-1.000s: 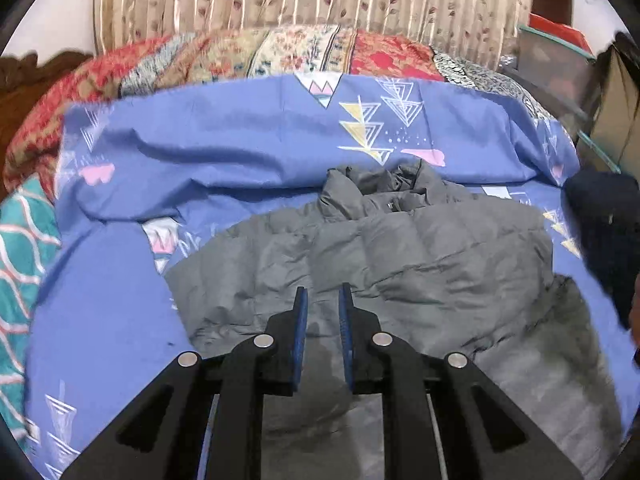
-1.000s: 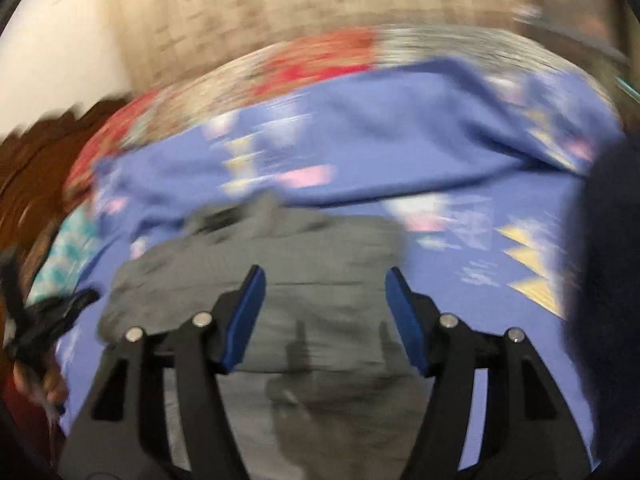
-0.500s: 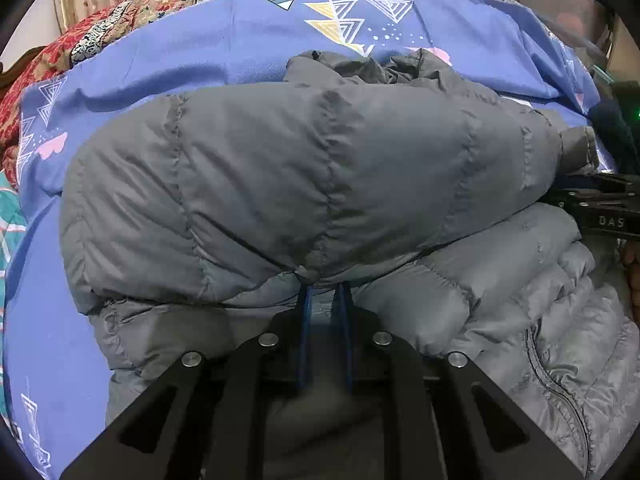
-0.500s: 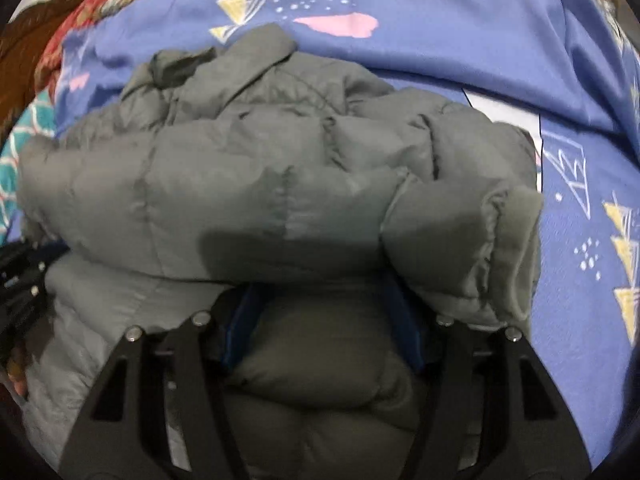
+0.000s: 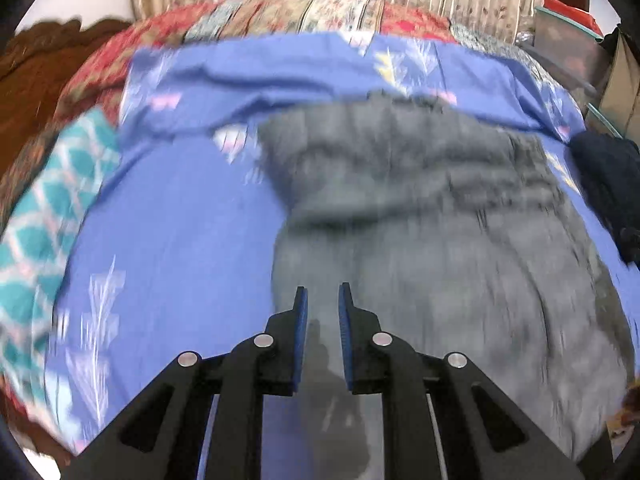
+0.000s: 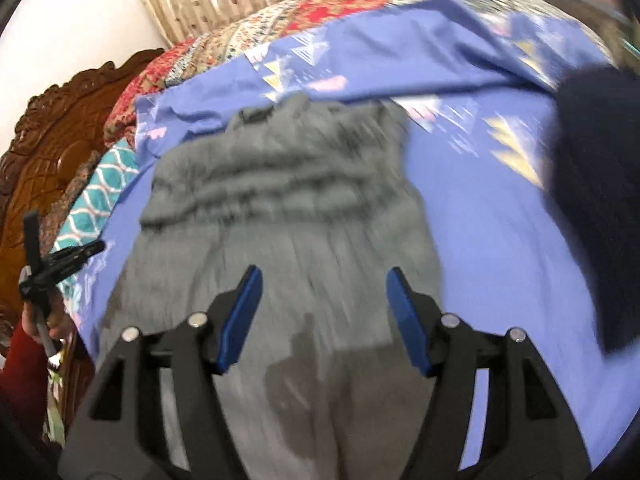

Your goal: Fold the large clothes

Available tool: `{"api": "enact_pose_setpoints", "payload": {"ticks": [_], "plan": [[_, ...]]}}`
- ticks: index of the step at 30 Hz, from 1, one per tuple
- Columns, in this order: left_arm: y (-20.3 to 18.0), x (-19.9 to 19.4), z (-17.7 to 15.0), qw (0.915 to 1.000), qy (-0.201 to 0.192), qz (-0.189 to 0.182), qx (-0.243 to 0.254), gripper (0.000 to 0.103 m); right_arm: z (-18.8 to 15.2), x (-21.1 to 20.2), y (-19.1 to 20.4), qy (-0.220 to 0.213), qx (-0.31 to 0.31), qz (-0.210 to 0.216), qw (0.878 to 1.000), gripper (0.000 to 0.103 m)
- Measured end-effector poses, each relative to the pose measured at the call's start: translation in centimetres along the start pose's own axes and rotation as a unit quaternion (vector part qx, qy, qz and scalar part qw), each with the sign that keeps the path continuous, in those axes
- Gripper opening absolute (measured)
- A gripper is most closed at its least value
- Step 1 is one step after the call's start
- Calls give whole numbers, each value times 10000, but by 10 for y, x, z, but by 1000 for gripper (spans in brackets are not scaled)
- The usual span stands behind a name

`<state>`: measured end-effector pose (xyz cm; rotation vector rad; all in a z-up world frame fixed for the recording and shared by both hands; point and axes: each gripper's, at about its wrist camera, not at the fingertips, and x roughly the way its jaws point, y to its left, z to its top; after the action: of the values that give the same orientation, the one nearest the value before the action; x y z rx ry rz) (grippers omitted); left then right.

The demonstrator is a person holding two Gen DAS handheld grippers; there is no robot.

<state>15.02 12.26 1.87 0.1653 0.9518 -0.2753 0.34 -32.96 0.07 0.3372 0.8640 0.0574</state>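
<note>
A grey quilted puffer jacket (image 5: pixel 432 208) lies on the blue patterned bedsheet (image 5: pixel 180 216), collar toward the far side; it also shows in the right wrist view (image 6: pixel 280 208). Both views are motion-blurred. My left gripper (image 5: pixel 322 296) hovers above the jacket's near left part with a narrow gap between its blue pads and nothing in it. My right gripper (image 6: pixel 322 284) is wide open and empty above the jacket's near middle. The left gripper also shows at the left edge of the right wrist view (image 6: pixel 60 260).
A dark navy garment (image 5: pixel 612 184) lies on the bed's right side, seen large in the right wrist view (image 6: pixel 596 200). A teal patterned cloth (image 5: pixel 44 216) and red floral bedding (image 5: pixel 168 24) are on the left and far side. A carved wooden headboard (image 6: pixel 48 144) stands left.
Half a second ago both grippers were low against the bunched, folded-over jacket. Now both have pulled up and back, and the jacket lies flatter below them. The right gripper stands open, clear of the cloth.
</note>
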Motion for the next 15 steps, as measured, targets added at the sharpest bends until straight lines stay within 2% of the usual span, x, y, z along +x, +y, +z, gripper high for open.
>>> {"api": "enact_pose_setpoints", "payload": {"ticks": [3, 6, 12, 15], "plan": [[14, -21, -56, 9987, 384, -164, -285, 39, -46, -29, -19, 72, 224, -84, 9997, 62], [20, -32, -94, 9960, 606, -302, -579, 39, -88, -47, -35, 166, 436, -251, 9986, 62], [15, -48, -146, 9894, 855, -614, -1001, 40, -136, -67, -48, 297, 727, -109, 9969, 62], [9, -53, -167, 9853, 995, -795, -1138, 49, -150, -70, -55, 404, 854, 10, 9955, 62]]}}
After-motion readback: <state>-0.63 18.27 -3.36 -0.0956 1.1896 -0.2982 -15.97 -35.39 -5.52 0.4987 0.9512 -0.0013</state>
